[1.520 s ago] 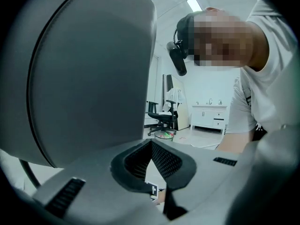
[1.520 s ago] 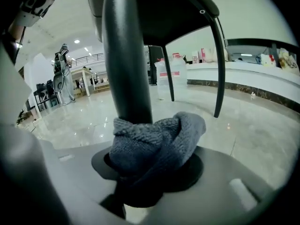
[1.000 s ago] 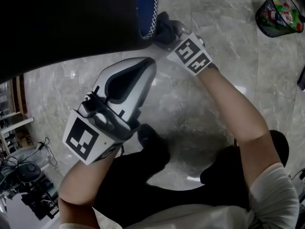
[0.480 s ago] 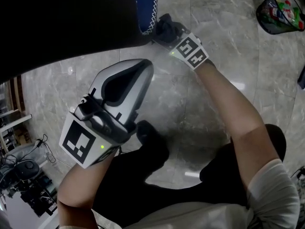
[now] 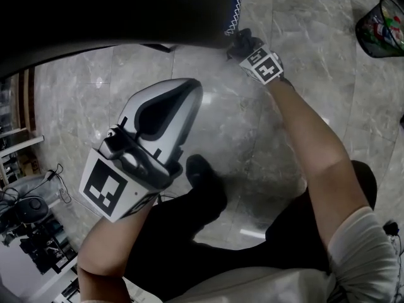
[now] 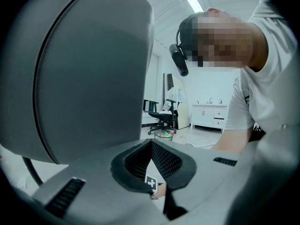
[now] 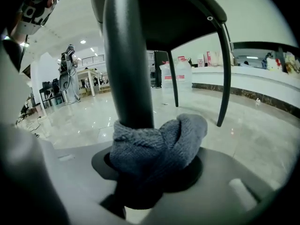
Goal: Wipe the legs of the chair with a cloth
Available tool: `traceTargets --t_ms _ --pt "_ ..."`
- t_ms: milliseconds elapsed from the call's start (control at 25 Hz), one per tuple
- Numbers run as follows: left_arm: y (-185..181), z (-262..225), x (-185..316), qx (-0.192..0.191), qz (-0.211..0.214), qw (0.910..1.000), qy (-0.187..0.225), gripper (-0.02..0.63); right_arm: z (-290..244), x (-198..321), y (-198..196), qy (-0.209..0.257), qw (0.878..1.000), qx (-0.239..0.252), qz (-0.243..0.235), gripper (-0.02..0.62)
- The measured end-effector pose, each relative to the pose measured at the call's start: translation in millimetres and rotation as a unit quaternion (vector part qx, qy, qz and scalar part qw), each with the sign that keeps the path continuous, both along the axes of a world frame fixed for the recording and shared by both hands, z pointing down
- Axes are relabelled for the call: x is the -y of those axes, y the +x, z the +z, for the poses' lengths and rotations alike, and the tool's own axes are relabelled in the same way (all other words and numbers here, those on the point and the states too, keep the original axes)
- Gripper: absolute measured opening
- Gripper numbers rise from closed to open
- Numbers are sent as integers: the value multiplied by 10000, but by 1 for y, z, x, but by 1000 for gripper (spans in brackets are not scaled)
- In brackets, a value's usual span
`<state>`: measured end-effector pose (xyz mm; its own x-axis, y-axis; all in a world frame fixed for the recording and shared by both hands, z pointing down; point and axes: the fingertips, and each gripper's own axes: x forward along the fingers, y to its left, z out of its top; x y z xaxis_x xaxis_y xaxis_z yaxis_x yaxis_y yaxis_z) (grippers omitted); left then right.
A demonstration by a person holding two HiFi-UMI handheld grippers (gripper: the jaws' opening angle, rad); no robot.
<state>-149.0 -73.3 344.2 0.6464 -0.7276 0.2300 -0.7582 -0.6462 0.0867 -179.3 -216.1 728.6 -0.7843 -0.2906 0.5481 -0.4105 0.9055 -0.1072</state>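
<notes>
Cloth (image 7: 157, 142) is gripped round chair leg (image 7: 129, 55) by right gripper (image 5: 243, 43), jaws just eased wider; snug contact is advised. Left gripper (image 5: 189, 93) is held open, empty.

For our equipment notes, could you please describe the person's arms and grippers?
The left gripper is a rounded light grey shell with a black recess; the right gripper is dark. Each carries a white cube with black square markers. The right's jaws have just been opening, with a grey knitted cloth between them. White short sleeves leave the forearms bare.
</notes>
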Motion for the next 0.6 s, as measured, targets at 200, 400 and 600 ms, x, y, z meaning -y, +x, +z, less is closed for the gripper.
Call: traceTargets --t_ms 200,400,600 --pt "26 -8 13 -92 355 9992 131 5 -79 -2 -4 563 9974 383 -216 178" --pt "71 0 29 -214 861 9960 108 5 -203 -3 -2 1276 9839 1200 -362 178" --pt "93 12 33 -222 1040 9943 -9 5 -253 -8 2 1532 9712 1794 -343 178"
